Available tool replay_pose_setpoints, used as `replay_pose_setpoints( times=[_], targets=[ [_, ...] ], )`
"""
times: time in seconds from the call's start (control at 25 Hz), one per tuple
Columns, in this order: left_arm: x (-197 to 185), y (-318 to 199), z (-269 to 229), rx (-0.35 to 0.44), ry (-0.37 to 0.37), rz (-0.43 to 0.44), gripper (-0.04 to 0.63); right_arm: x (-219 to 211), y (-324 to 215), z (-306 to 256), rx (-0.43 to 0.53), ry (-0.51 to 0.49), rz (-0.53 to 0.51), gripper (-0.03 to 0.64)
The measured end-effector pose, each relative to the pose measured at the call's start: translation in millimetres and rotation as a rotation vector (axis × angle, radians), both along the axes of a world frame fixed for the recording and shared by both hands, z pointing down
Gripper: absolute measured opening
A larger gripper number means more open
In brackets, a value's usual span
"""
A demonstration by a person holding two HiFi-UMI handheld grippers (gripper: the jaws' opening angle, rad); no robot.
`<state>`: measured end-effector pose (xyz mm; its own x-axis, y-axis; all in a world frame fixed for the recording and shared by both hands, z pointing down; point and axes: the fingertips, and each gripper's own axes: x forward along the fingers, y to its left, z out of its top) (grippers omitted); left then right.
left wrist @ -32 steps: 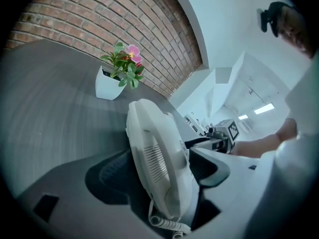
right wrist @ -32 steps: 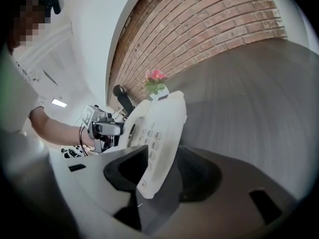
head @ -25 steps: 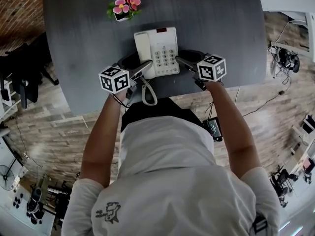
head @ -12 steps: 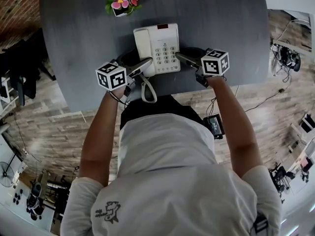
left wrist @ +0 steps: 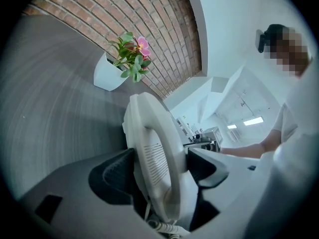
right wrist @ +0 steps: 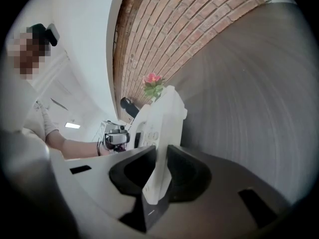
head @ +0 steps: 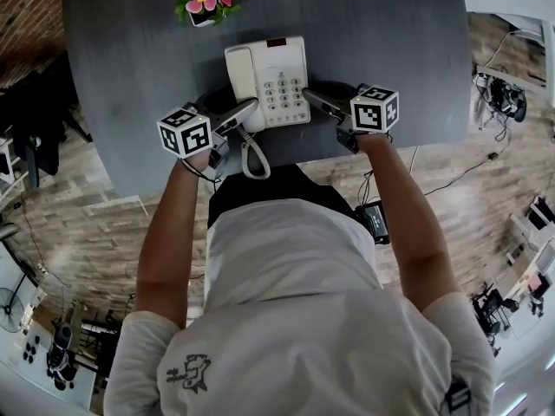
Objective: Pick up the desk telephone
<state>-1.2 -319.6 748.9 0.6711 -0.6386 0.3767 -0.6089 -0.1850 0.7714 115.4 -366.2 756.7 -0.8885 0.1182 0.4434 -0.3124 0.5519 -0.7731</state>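
Observation:
A white desk telephone [head: 267, 81] with its handset on the left lies flat on the dark grey table [head: 390, 33]. My left gripper [head: 247, 109] straddles the phone's left side. In the left gripper view the handset [left wrist: 149, 128] fills the wide gap of the gripper [left wrist: 159, 166], whose jaws are closing with both pads against the phone. My right gripper [head: 310, 100] is at the phone's right side. In the right gripper view the phone's thin edge [right wrist: 167, 118] stands pinched in the gripper [right wrist: 160, 168], whose jaws are closing on it.
A white pot of pink flowers [head: 204, 3] stands on the table behind the phone, a little to its left. The coiled cord [head: 251, 154] hangs over the table's near edge. Wooden floor surrounds the table.
Both grippers stay at the phone's two sides. The right gripper's jaws have narrowed on the phone's right edge. The phone rests on the table as before.

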Motion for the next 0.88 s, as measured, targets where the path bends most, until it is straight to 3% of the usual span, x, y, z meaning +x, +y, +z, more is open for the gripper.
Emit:
replay_pose_setpoints(
  times=[0.4,0.88],
  targets=[
    [8,5,-14,0.021,-0.061,0.036,0.337,11,19,-3,0.006,0.048,0.024,0.075],
    [3,43,-69,0.082,-0.109,0.033,0.334,6,54,-56,0.076,0.003,0.041,0.074]
  ],
)
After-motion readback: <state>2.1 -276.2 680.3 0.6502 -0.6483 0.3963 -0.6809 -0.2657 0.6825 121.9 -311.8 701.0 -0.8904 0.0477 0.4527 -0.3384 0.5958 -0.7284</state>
